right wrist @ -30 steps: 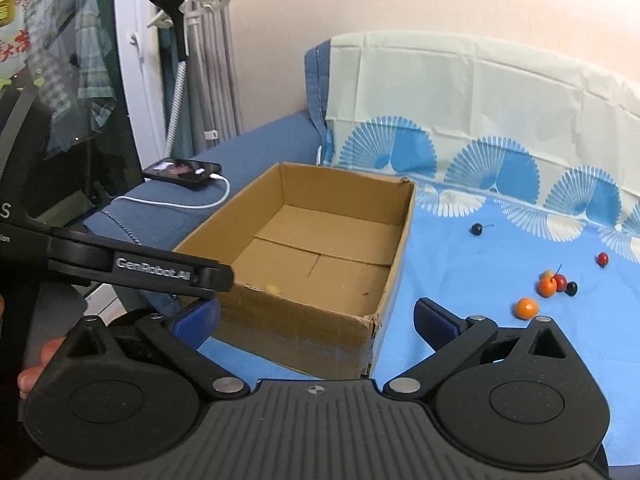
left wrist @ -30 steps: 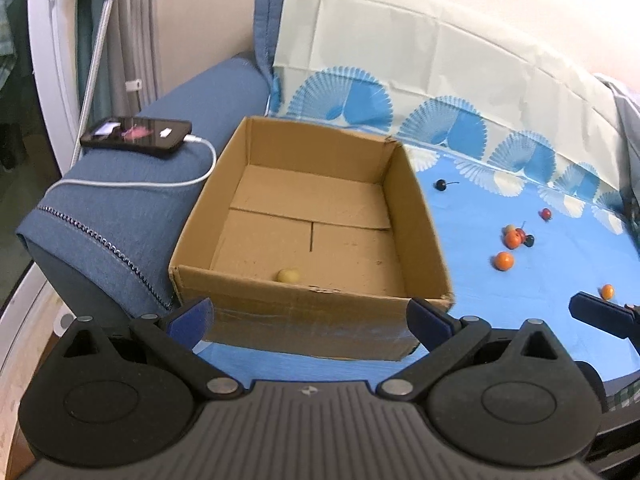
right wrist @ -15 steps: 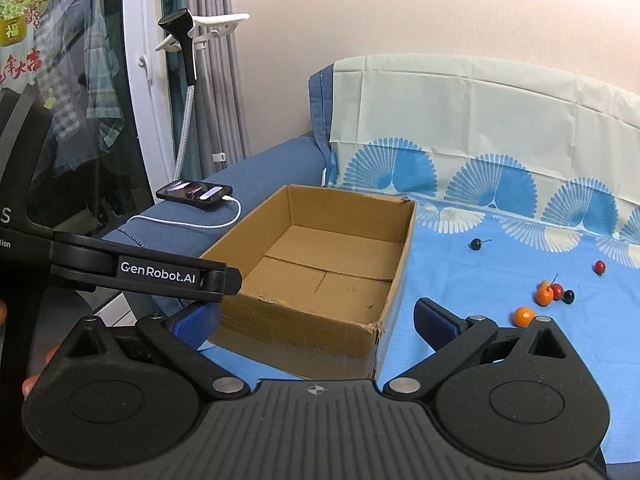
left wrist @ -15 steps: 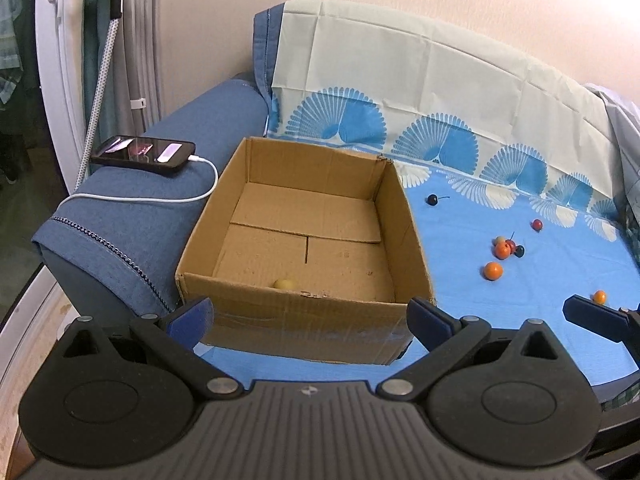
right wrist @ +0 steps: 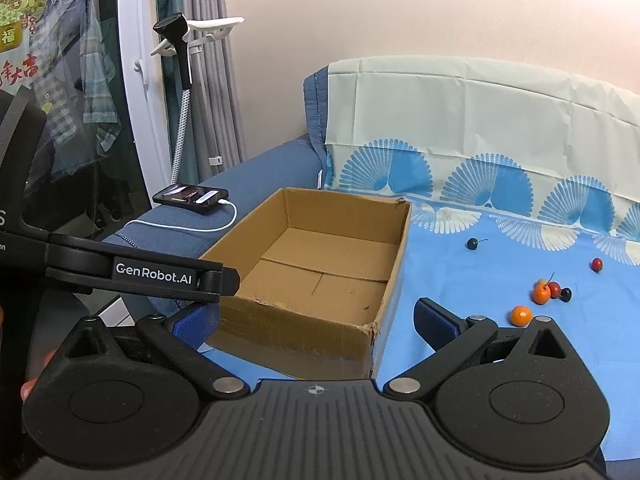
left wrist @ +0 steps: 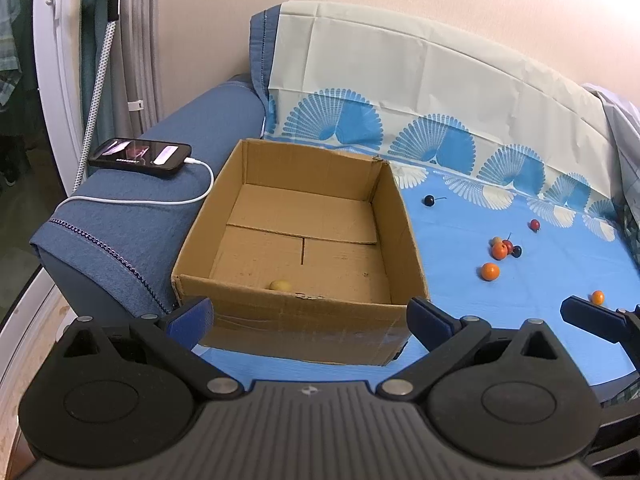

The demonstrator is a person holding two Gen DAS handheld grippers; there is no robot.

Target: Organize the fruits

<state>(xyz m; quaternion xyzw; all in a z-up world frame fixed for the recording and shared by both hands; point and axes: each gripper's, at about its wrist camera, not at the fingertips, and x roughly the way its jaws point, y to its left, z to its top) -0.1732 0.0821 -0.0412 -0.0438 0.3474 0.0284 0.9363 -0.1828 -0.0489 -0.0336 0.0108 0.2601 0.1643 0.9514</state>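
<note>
An open cardboard box [left wrist: 404,240] [right wrist: 396,248] stands on a blue cloth, with one yellow fruit [left wrist: 280,285] inside by its near wall. To its right lie small fruits: an orange one [left wrist: 490,271] [right wrist: 521,315], a cluster of orange, red and dark ones [left wrist: 505,247] [right wrist: 551,290], a dark cherry [left wrist: 429,200] [right wrist: 472,244], a red one [left wrist: 535,224] [right wrist: 597,264] and a small orange one [left wrist: 597,297]. My left gripper [left wrist: 310,316] is open and empty before the box. My right gripper [right wrist: 316,318] is open and empty, also in front of the box.
A phone [left wrist: 140,151] on a white cable lies on the blue sofa arm [left wrist: 120,216] left of the box. A patterned cloth [left wrist: 420,92] covers the sofa back. A white stand [right wrist: 182,80] is by the curtain. The left gripper's body [right wrist: 132,274] crosses the right wrist view.
Both grippers have pulled back and risen; the box and fruits look smaller and lower in both views. Nothing was picked up or dropped.
</note>
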